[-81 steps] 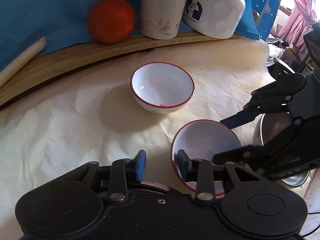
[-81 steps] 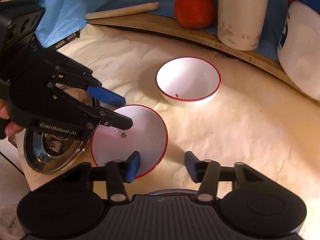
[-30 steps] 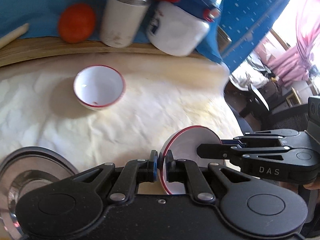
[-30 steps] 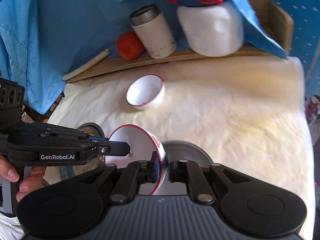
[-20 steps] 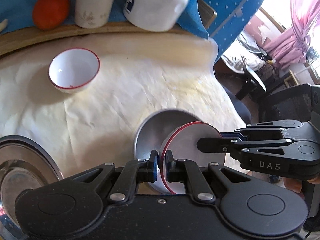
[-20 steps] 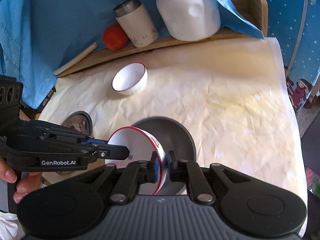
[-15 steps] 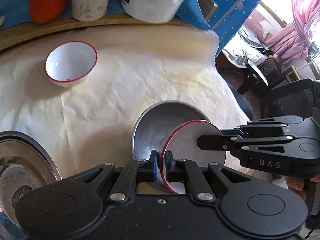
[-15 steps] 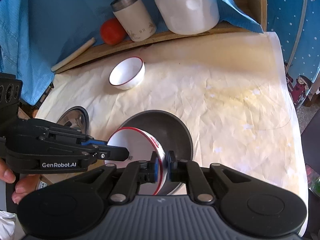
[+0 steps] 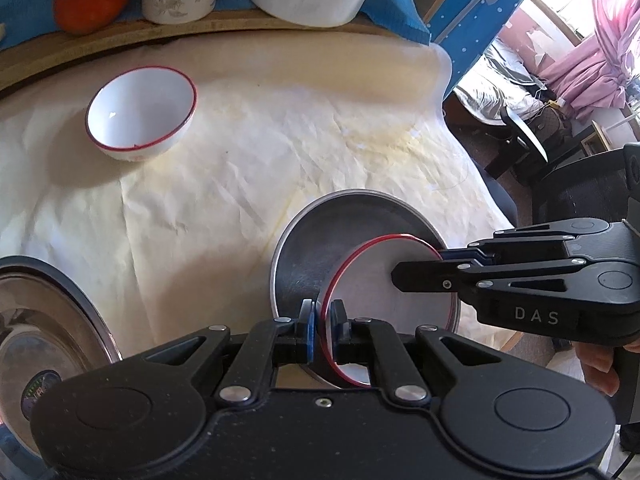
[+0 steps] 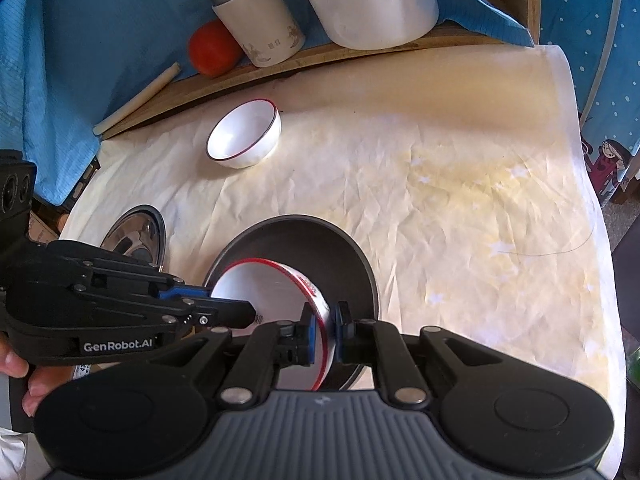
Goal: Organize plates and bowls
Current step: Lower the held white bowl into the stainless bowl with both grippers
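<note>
A white bowl with a red rim (image 9: 384,280) is tipped over a round metal plate (image 9: 320,248). Another white bowl (image 9: 140,114) sits upright, well apart on the table.

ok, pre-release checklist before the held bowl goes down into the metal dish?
1. Left claw shut on held bowl rim: ok.
2. Right claw shut on the opposite rim: ok.
3. Held bowl over the metal dish: ok.
4. Bowl level: not ok, it is tilted.
5. Bowl base seated in the dish: cannot tell, hidden.
6. Second bowl apart from the drop spot: ok.
</note>
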Demonstrator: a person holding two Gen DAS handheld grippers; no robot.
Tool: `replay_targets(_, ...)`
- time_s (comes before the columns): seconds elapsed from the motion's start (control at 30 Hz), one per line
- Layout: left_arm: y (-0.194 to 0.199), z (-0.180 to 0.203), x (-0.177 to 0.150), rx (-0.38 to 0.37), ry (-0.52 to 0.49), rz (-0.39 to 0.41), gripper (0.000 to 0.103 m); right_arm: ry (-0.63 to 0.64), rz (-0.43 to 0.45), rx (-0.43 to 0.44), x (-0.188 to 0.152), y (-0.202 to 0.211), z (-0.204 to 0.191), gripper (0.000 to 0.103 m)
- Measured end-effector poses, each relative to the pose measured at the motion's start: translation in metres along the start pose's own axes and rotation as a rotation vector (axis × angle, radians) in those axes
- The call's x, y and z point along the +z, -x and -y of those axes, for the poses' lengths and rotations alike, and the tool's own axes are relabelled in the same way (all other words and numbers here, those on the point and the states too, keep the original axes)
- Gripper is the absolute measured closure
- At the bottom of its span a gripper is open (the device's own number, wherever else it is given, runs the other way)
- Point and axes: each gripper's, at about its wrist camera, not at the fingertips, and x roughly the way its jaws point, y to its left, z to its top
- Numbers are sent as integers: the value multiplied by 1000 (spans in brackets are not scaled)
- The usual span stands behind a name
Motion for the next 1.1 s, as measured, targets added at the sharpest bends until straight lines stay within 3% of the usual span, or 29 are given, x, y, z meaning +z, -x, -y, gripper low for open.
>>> replay_targets(0.53,-1,-2,2,-7,1,8,96,23,-12,-15,5,-6,-2,89)
replay_targets(0.77,3,-2,2,8,1,29,90,30,7,-31,6,-2,-2,79)
replay_targets(1.1,6,-6,3,-1,20,43,88,25,26,-28,4,5,-2,76)
